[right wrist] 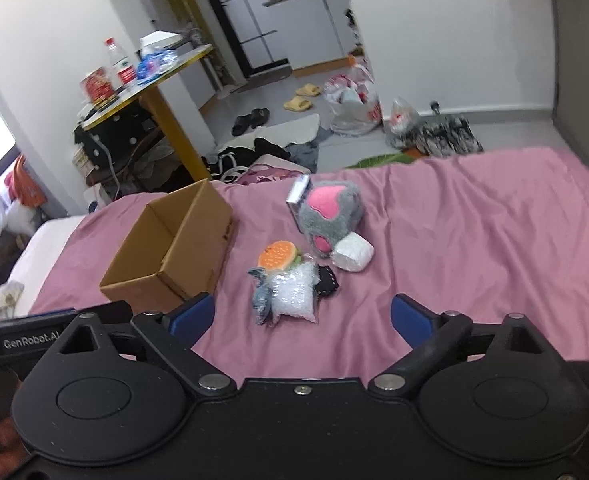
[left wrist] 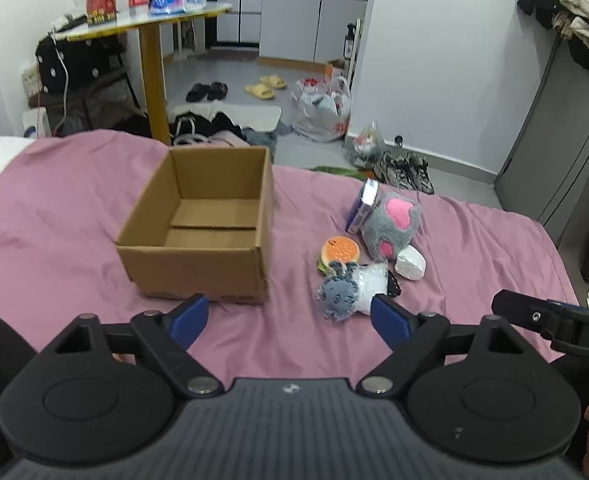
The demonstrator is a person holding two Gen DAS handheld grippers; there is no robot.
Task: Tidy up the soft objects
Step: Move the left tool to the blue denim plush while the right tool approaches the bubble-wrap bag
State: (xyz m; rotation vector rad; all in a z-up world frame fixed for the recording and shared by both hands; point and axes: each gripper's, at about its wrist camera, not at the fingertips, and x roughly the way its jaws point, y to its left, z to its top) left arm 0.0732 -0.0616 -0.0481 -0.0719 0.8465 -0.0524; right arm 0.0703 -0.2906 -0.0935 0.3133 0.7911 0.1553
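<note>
An open, empty cardboard box (left wrist: pixel 198 236) (right wrist: pixel 174 248) sits on the pink bedsheet (left wrist: pixel 54 240). To its right lies a cluster of soft items: a grey plush with pink patches (left wrist: pixel 390 224) (right wrist: pixel 330 212), a burger toy (left wrist: pixel 339 251) (right wrist: pixel 278 255), a small blue-grey plush (left wrist: pixel 338 294) (right wrist: pixel 260 292), a bubble-wrap pouch (right wrist: pixel 294 294), a white wad (left wrist: pixel 410 264) (right wrist: pixel 352 255) and a small blue and white box (left wrist: pixel 361 204). My left gripper (left wrist: pixel 290 320) is open and empty, just in front of the box. My right gripper (right wrist: pixel 302 316) is open and empty, just in front of the cluster.
The bed ends past the box. Beyond it are a yellow-legged table (left wrist: pixel 150 24) with bottles and bags, clothes, slippers (left wrist: pixel 264 86), plastic bags (left wrist: pixel 326 108) and shoes (left wrist: pixel 406 170) on the floor. A grey cabinet (left wrist: pixel 554 140) stands at the right.
</note>
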